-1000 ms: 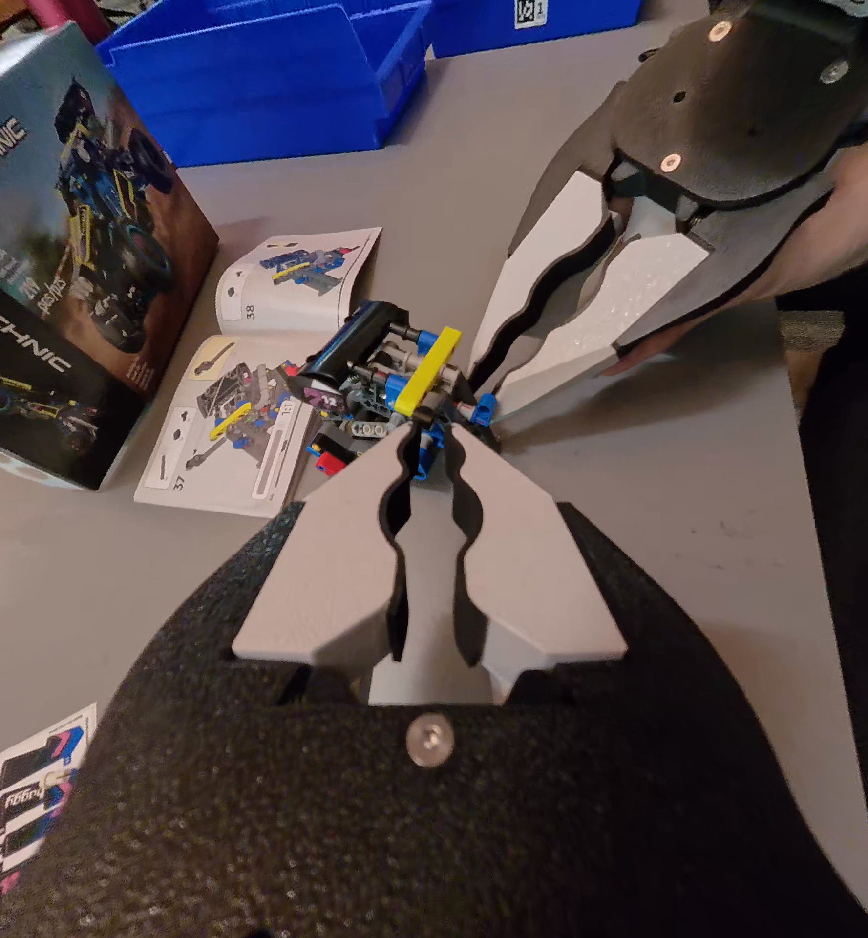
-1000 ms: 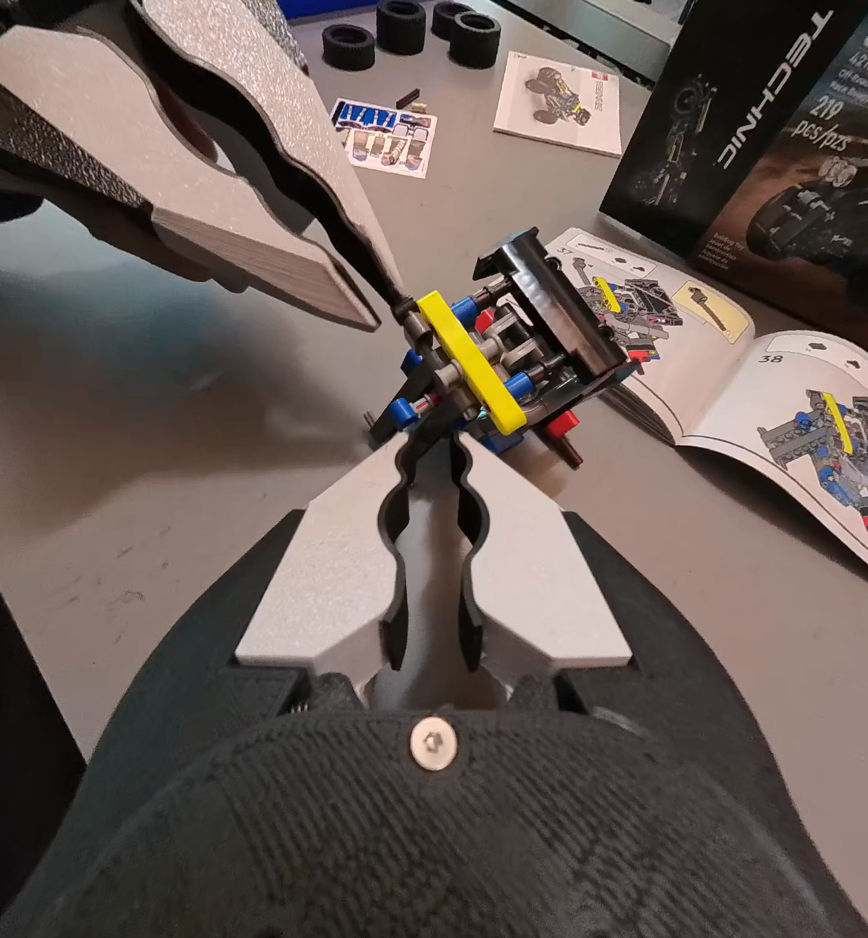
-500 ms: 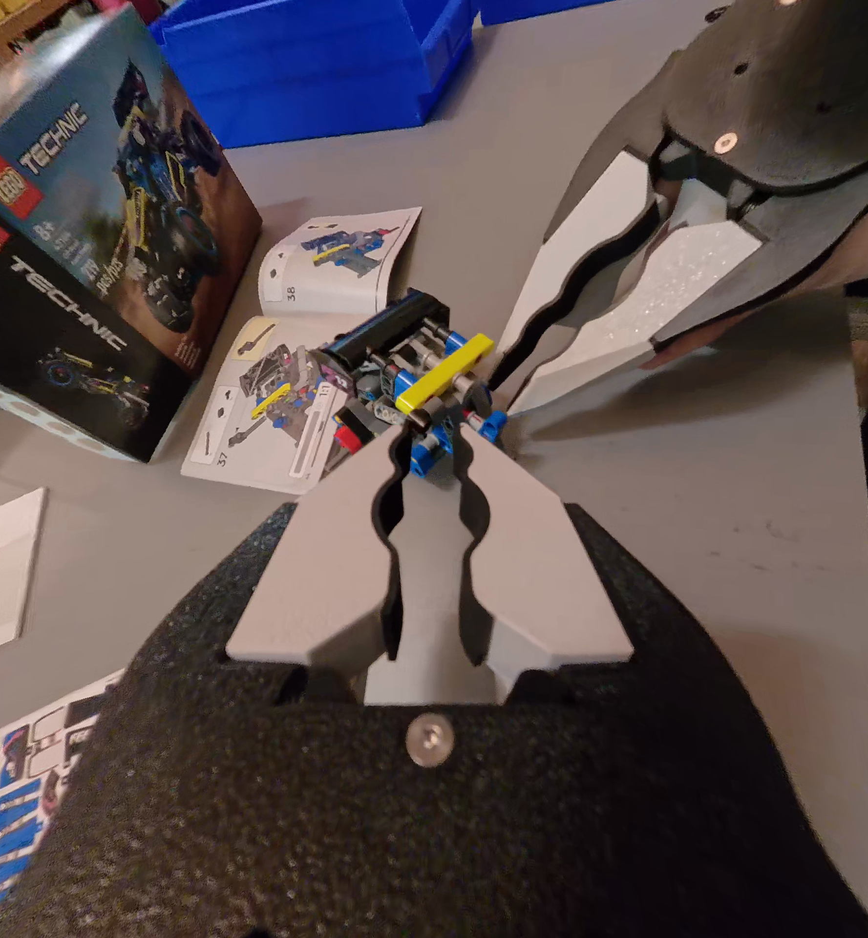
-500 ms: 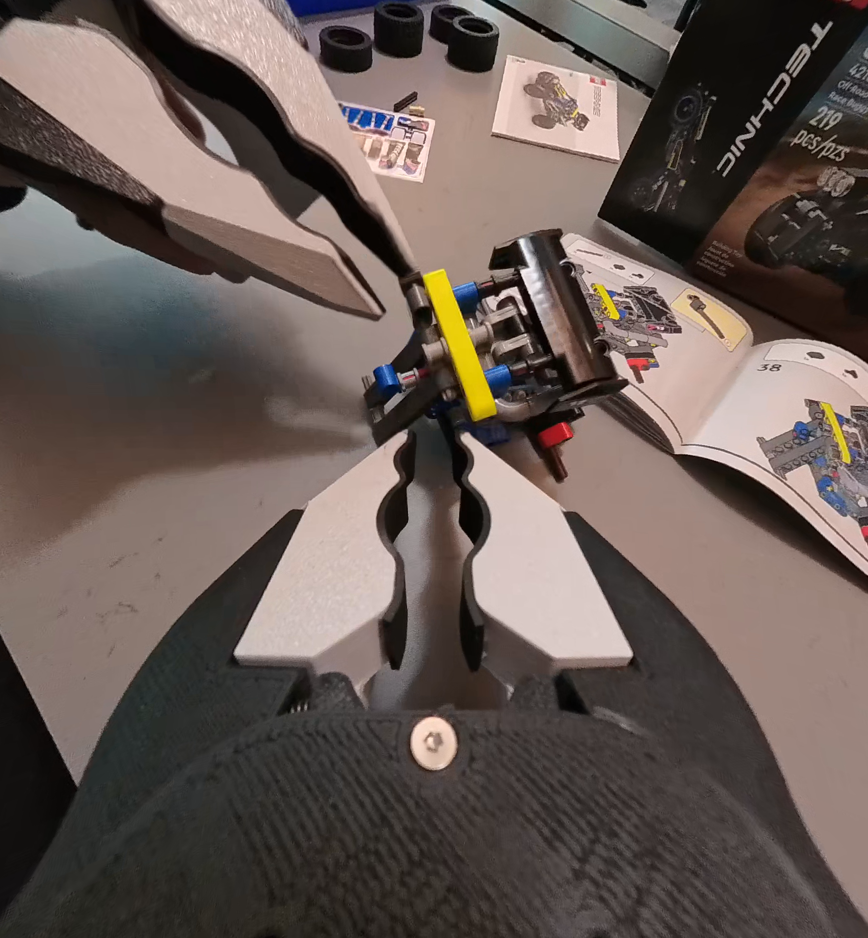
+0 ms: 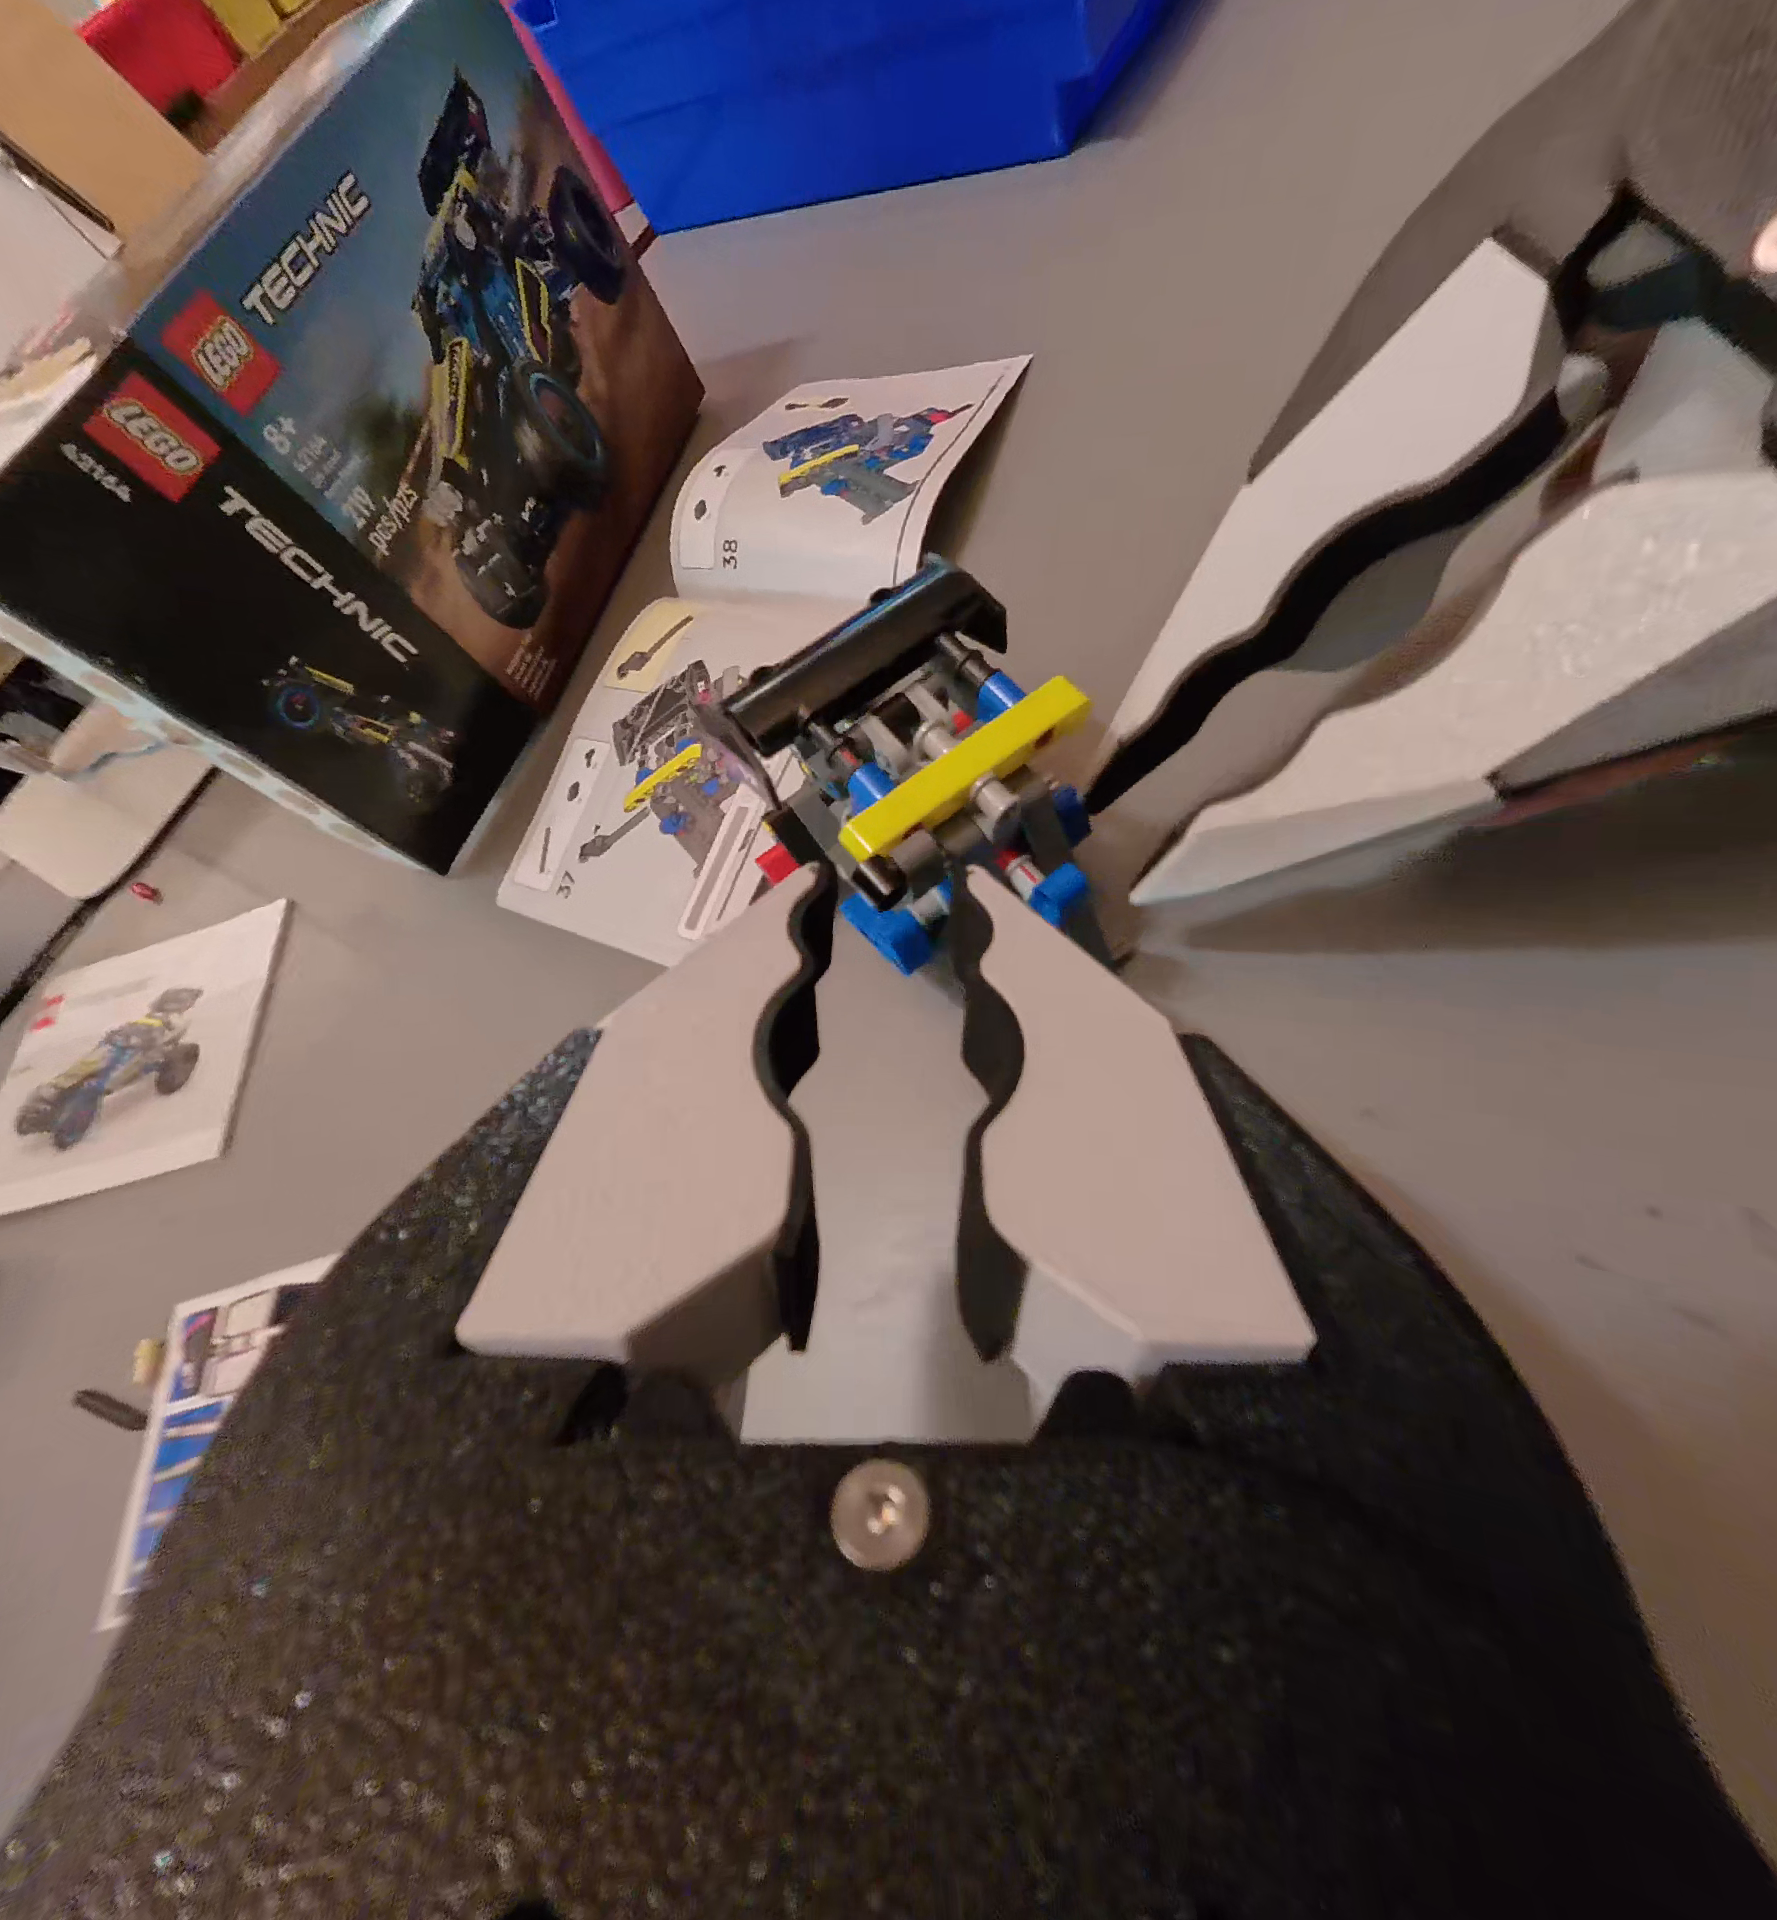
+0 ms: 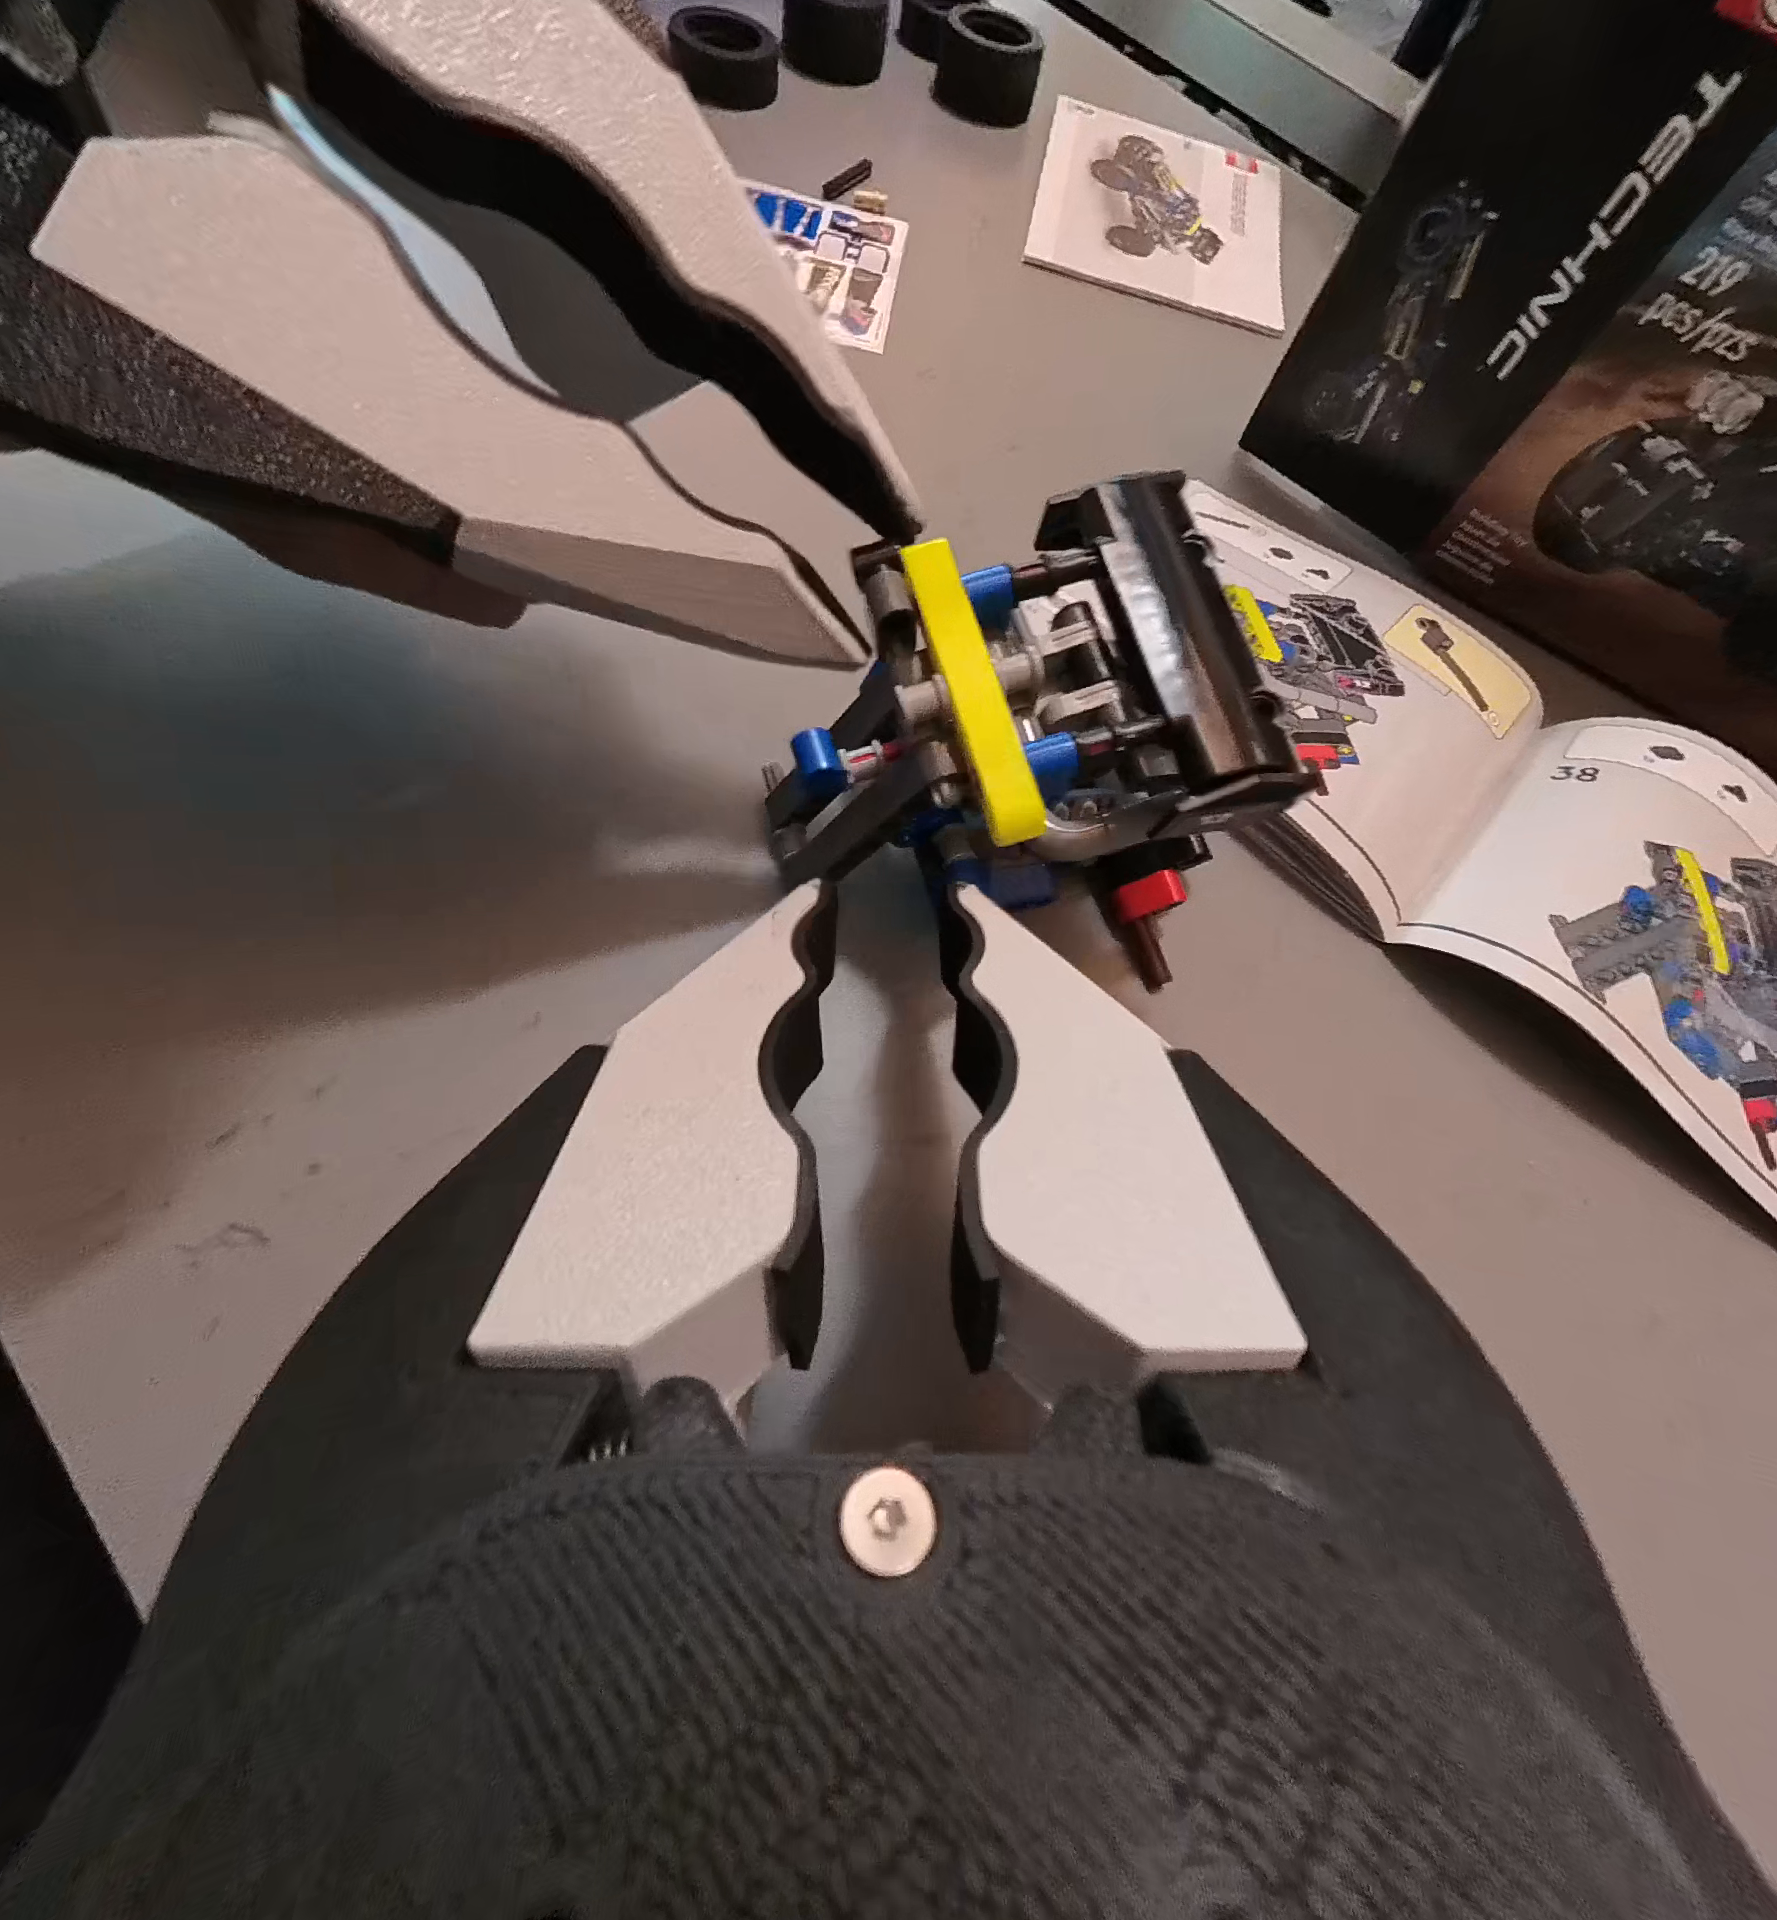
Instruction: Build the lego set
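Observation:
A small brick-built model (image 5: 925, 769), with a yellow beam, blue pins and a black block, sits on the grey table (image 5: 1486, 1143) against an open instruction booklet (image 5: 842, 478). My left gripper (image 5: 894, 894) is open. Its tips stand either side of the model's near blue end, not pressing on it. My right gripper (image 6: 884, 904) is also open, its tips just short of the model (image 6: 1050, 707) by a black beam. Each gripper shows in the other's view: the right gripper (image 5: 1123, 847) at the model's right side, the left gripper (image 6: 879, 592) at the yellow beam's end.
The set's box (image 5: 344, 468) stands left of the booklet, with blue bins (image 5: 811, 94) behind it. A small leaflet (image 5: 125, 1060) and a sticker sheet (image 5: 188, 1455) lie at the near left. Black tyres (image 6: 842, 42) sit at the far edge in the right wrist view. There is about 5 centimetres between the tips of the two grippers.
Both grippers' jaws have widened and let go of the model, which has turned level and settled on the table. The left gripper has swung so that more of the box shows.

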`<state>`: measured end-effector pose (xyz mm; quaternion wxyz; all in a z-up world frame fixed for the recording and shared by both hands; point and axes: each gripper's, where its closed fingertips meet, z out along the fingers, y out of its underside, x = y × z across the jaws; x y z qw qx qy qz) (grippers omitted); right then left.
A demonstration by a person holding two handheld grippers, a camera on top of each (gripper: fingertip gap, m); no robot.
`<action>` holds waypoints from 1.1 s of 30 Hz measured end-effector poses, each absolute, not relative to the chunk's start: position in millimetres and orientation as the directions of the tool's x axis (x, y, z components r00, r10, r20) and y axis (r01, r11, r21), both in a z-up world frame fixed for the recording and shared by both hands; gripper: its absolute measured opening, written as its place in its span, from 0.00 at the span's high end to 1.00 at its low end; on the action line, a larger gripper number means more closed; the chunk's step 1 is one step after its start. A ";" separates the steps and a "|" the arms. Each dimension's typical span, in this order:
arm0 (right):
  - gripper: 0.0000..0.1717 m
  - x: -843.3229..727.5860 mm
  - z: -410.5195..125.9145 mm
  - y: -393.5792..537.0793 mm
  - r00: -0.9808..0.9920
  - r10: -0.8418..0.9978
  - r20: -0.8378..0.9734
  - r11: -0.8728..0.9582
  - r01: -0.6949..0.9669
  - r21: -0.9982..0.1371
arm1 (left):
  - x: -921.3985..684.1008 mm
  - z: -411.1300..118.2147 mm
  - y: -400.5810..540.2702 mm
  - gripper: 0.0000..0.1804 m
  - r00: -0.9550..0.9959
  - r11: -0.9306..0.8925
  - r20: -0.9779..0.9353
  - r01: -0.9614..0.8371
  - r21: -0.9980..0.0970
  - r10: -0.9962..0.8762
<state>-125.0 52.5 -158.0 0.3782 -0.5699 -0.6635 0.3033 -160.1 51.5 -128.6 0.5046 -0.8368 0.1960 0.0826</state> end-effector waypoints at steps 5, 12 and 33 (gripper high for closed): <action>0.89 -128.1 -162.7 43.4 -0.101 0.975 0.197 0.220 0.541 -0.811 | -153.3 -124.8 48.7 0.86 0.941 -0.400 -0.224 -0.312 -0.862 -0.252; 0.88 -131.2 -166.6 27.6 -0.194 0.952 0.236 0.305 0.532 -0.790 | -157.9 -127.5 46.0 0.76 0.956 -0.403 -0.210 -0.277 -0.872 -0.204; 0.57 -128.2 -110.7 118.2 -0.206 0.867 0.454 0.497 0.438 -0.749 | -154.9 -142.7 59.1 0.73 0.954 -0.452 -0.299 -0.255 -0.855 0.029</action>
